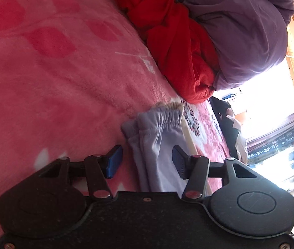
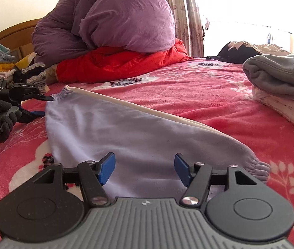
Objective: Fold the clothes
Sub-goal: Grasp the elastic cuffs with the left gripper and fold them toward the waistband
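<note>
Lavender trousers [image 2: 126,132] lie flat under the right gripper [image 2: 144,171], fingers apart and empty; only its view shows the gloved hand [image 2: 0,117]. Left gripper [image 1: 147,161] fingers straddle the waistband [image 1: 163,114], unclamped.

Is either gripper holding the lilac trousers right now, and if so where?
Nothing is held. Both the left gripper and right gripper stand open over the lilac trousers, pads clear of the cloth.
</note>
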The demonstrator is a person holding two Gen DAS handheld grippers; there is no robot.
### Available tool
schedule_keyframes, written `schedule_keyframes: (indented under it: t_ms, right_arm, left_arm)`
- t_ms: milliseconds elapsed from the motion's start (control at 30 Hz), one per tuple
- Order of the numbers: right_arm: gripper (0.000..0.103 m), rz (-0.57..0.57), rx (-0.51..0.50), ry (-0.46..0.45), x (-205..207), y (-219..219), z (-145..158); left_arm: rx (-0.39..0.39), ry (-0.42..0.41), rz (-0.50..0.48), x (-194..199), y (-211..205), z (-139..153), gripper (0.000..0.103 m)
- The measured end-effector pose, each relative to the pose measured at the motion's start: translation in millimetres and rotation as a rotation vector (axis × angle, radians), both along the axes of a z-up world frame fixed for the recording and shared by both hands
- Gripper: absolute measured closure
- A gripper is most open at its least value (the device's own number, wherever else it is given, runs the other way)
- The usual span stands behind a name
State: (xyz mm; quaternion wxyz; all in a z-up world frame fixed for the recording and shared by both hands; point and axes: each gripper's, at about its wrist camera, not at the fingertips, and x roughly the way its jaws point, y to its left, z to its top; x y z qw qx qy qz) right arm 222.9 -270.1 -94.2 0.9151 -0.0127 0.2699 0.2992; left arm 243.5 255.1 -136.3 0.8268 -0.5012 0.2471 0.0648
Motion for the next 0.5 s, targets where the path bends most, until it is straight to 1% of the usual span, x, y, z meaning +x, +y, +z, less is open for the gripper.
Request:
schedule_keyframes:
  t_ms: [100, 133, 200, 233, 267, 300, 367, 400, 467, 500]
  right_arm:
    - [0.040, -0.022, -0.004, 0.001, 3.9, -3.5, -2.1]
    - [0.040, -0.028, -0.005, 0.001, 5.0, -4.6, -2.8]
    - [0.040, -0.039, -0.001, 0.000, 6.0, -6.8, -2.9]
    - [0.040, -0.044, 0.002, -0.001, 6.3, -7.8, -2.9]
    - [0.040, -0.048, 0.006, -0.003, 6.3, -8.9, -2.4]
    - [0.040, -0.052, 0.012, -0.004, 6.1, -10.1, -1.6]
    - [0.040, -0.060, 0.025, -0.006, 6.0, -13.0, 0.1]
    - [0.040, -0.064, 0.037, -0.005, 6.4, -14.9, 1.0]
    - [0.040, -0.072, 0.067, -0.001, 6.9, -19.4, 3.1]
    - [0.040, -0.077, 0.080, 0.000, 7.1, -21.7, 4.1]
  left_arm:
    - [0.009, -0.018, -0.005, 10.4, 0.9, -2.2, 0.051]
    - [0.003, -0.024, 0.000, 11.1, 1.8, -4.3, 0.053]
    - [0.000, -0.025, 0.009, 11.5, 3.1, -8.0, 0.062]
    - [0.001, -0.015, 0.011, 11.7, 3.7, -9.1, 0.071]
    - [-0.012, -0.011, 0.015, 11.5, 5.3, -9.5, 0.073]
    - [-0.031, -0.010, 0.019, 11.2, 7.3, -9.7, 0.077]
    - [-0.043, -0.002, 0.021, 11.3, 8.4, -6.6, 0.082]
    - [-0.035, -0.001, 0.020, 10.7, 7.0, -2.9, 0.084]
    - [0.011, 0.001, 0.011, 9.3, -0.4, 9.0, 0.088]
    - [0.038, -0.004, 0.006, 8.2, -5.2, 16.2, 0.088]
